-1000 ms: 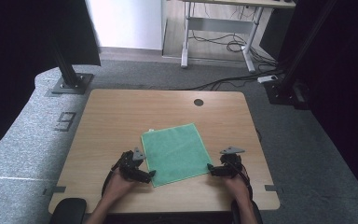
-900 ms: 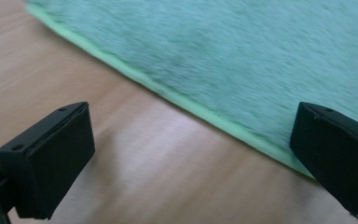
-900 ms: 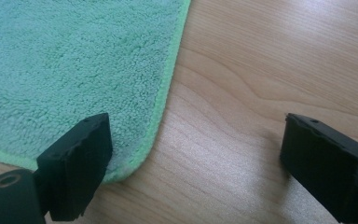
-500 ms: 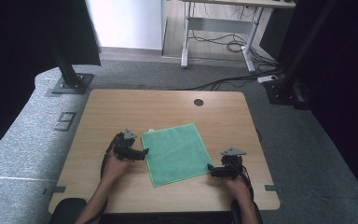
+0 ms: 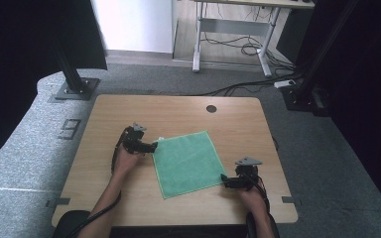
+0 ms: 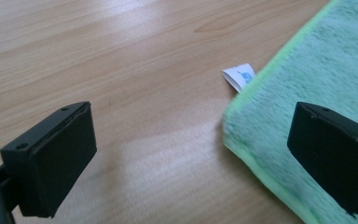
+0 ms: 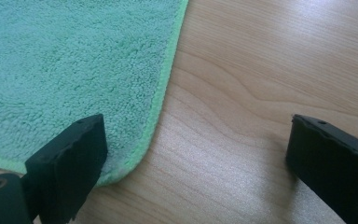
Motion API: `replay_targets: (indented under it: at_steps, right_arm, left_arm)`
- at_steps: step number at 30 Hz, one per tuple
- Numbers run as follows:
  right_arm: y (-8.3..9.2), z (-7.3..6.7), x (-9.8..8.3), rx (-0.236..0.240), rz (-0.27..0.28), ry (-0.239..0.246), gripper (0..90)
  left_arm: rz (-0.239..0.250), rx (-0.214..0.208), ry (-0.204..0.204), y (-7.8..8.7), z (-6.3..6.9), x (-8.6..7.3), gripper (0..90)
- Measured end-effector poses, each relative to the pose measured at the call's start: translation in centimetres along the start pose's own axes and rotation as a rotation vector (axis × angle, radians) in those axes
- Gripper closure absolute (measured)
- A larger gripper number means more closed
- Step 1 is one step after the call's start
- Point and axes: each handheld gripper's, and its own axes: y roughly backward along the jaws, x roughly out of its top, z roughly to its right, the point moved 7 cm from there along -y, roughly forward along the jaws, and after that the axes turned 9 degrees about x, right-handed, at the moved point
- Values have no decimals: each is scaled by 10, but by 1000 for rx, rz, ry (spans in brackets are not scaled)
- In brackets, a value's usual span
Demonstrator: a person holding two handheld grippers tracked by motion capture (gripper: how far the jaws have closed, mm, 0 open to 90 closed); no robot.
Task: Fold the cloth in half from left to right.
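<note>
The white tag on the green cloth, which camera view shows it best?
The left gripper view: the white tag sits sharp and close, folded, with a blue mark, sticking out from the green cloth at its corner. The high view shows it as a tiny pale speck. The right gripper view looks at another corner.

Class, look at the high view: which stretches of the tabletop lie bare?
Bare wood lies between the green cloth and the far edge by the cable hole, and down both sides. It is crowded at the left gripper and right gripper, both at cloth corners.
</note>
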Motion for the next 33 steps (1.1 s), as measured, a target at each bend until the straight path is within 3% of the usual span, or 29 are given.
replay_targets:
  at_steps: [3, 7, 10, 19, 26, 33]
  right_arm:
    - [0, 0, 0, 1, -2, -1, 56]
    - [0, -1, 0, 7, -2, 7, 78]
    - [1, -1, 1, 12, -6, 11, 90]
    - [3, -7, 5, 41, -23, 2, 112]
    - [3, -32, 17, 124, -24, 57, 85]
    - [-11, -68, 25, 215, -72, 140, 86]
  left_arm:
    - [-14, 4, 7, -8, -2, 0, 13]
    - [-61, 45, -15, -16, -3, -3, 12]
    - [-81, 47, -3, -17, -4, -4, 0]
    - [-67, 38, 8, -17, -5, -5, 0]
    - [-67, 37, 8, -17, -5, -5, 0]
    - [-68, 38, 6, -17, -6, -5, 0]
